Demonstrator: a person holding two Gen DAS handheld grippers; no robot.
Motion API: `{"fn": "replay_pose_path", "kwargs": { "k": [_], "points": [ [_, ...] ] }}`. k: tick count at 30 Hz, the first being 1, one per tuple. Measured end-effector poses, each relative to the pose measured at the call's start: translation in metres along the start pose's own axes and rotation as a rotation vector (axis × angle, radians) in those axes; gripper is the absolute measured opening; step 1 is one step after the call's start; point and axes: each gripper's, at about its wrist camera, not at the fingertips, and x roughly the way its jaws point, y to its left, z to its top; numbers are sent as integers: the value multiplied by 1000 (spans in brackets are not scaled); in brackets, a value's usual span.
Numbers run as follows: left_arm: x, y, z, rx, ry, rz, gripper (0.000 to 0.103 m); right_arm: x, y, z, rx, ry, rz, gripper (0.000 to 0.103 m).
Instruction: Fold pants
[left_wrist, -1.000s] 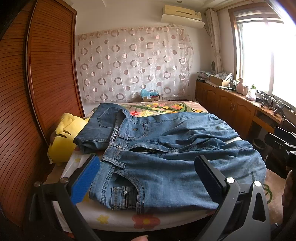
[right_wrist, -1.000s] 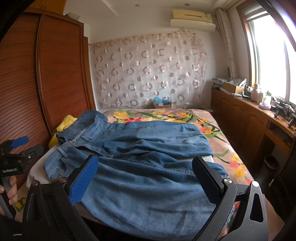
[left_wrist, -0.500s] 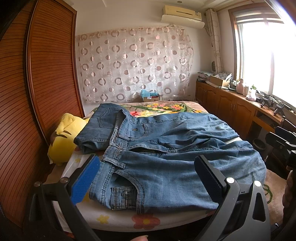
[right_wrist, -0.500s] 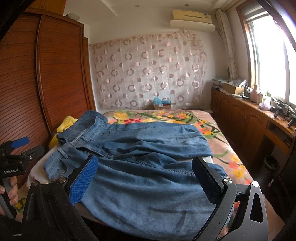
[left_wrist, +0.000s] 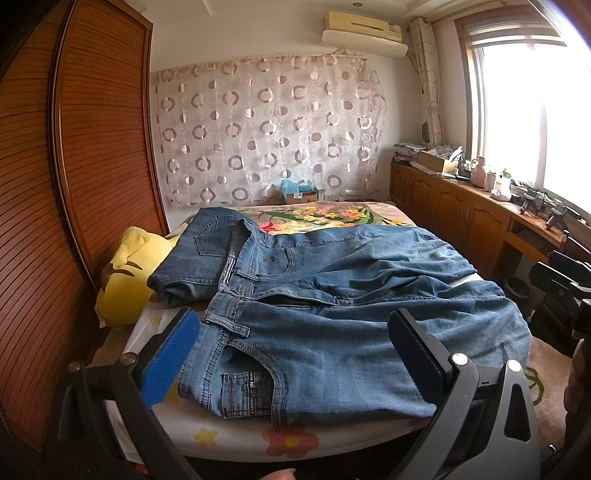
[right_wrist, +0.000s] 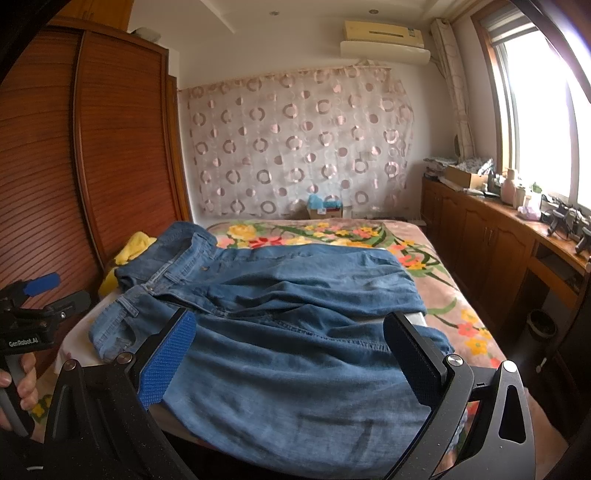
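No visible change over the last second: jeans (left_wrist: 332, 314) flat on bed (left_wrist: 229, 439), waistband at 10 o'clock, left hand-held gripper (left_wrist: 291, 354) and right hand-held gripper (right_wrist: 288, 354) both spread wide, empty, hovering; fold not started.

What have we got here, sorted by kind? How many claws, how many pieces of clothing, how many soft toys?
Claws: 2, the left claw and the right claw, both open
Jeans: 1 pair, as far as the folds let me tell
Yellow soft toy: 1
Total: 4
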Motion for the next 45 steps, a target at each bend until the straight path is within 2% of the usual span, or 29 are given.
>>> {"fn": "replay_pose_path", "kwargs": {
  "k": [31, 45],
  "points": [
    [0, 0, -1, 0, -1, 1, 103, -2, 1, 0, 0, 0, 2, 103],
    [14, 1, -14, -7, 62, -35, 103, 7, -14, -12, 5, 50, -10, 103]
  ]
}}
